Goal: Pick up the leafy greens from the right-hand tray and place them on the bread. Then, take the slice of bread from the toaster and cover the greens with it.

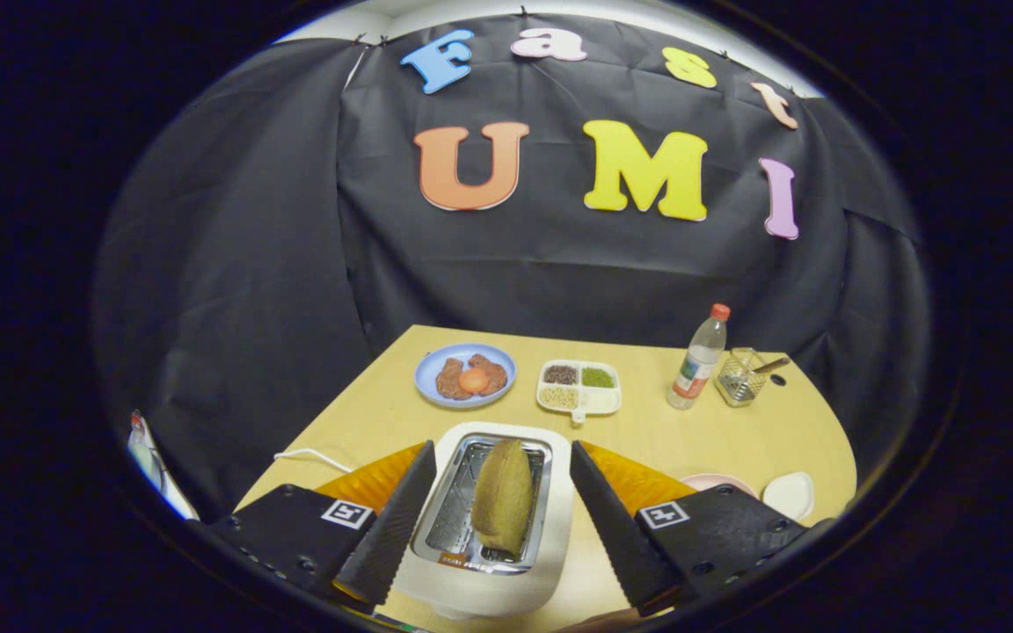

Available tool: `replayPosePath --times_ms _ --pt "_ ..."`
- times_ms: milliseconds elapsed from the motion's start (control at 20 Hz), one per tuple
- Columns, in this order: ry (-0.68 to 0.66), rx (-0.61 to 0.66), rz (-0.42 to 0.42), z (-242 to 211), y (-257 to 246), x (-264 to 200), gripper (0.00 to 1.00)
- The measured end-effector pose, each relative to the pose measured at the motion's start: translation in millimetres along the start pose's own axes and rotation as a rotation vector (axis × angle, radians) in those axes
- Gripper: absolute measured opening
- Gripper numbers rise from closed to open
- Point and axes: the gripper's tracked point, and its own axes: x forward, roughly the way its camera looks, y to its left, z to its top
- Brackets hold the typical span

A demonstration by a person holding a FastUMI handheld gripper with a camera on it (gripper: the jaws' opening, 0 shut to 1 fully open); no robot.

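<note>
Between the spread fingers of the gripper (499, 514) sits the toaster (489, 527), a bread slice (503, 507) standing upright in its slot; the fingers flank the toaster and grip nothing. Beyond them on the table (735, 440) lie a blue plate (464, 375) with food, a divided dish (579, 388) of grains, a bottle (698, 358) and, just beside it, a clear cup (742, 376). Orange trays (634, 479) show behind each finger.

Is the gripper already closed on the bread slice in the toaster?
No: the gripper is open, its fingers either side of the toaster, clear of the bread slice.
</note>
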Motion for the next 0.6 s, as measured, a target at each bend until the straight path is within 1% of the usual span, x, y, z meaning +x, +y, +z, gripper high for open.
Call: replayPosePath --times_ms 150,200,300,400,450,500,550,600 --pt "0.046 0.014 -0.007 -12 0 22 0.85" --pt "0.071 0.018 0.0 -18 1 27 0.8" --pt "0.125 0.013 -0.003 -28 4 37 0.67" --pt "0.151 0.002 -0.008 -37 3 43 0.53" --pt "0.154 -0.005 -0.07 -33 -10 39 0.46" --pt "0.135 0.003 -0.055 -30 -10 33 0.16" --pt "0.119 -0.004 -0.042 -26 -7 32 0.15" --pt "0.106 -0.014 -0.057 -22 -9 29 0.15"
